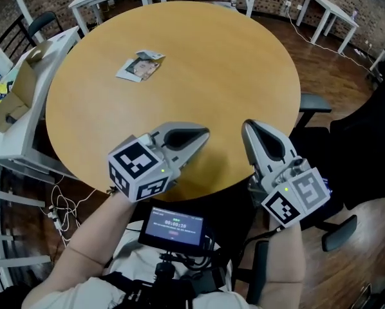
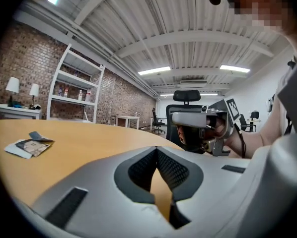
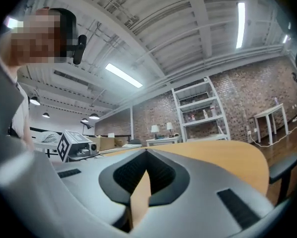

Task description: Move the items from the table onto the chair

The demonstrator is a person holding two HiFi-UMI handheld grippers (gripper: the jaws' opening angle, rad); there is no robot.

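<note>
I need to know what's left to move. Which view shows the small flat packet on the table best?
The head view: it looks down on the packet, whole and unblocked on the round table. The left gripper view shows the packet only low and side-on, at far left. The right gripper view does not show it.

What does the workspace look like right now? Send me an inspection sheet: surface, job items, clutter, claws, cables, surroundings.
Surface: round wooden table, mostly bare.
Job's things: one flat packet lies on the table's far left part; black chair stands at the table's right edge, its seat too dark to check.
Clutter: nothing seen on the table besides the packet.
Grippers: left claw and right claw both shut and empty, over the table's near edge.
Cables: loose cables on the floor at the left; another cable on the floor at the far right.
Surroundings: white desk with a cardboard box at the left; brick walls behind.
</note>
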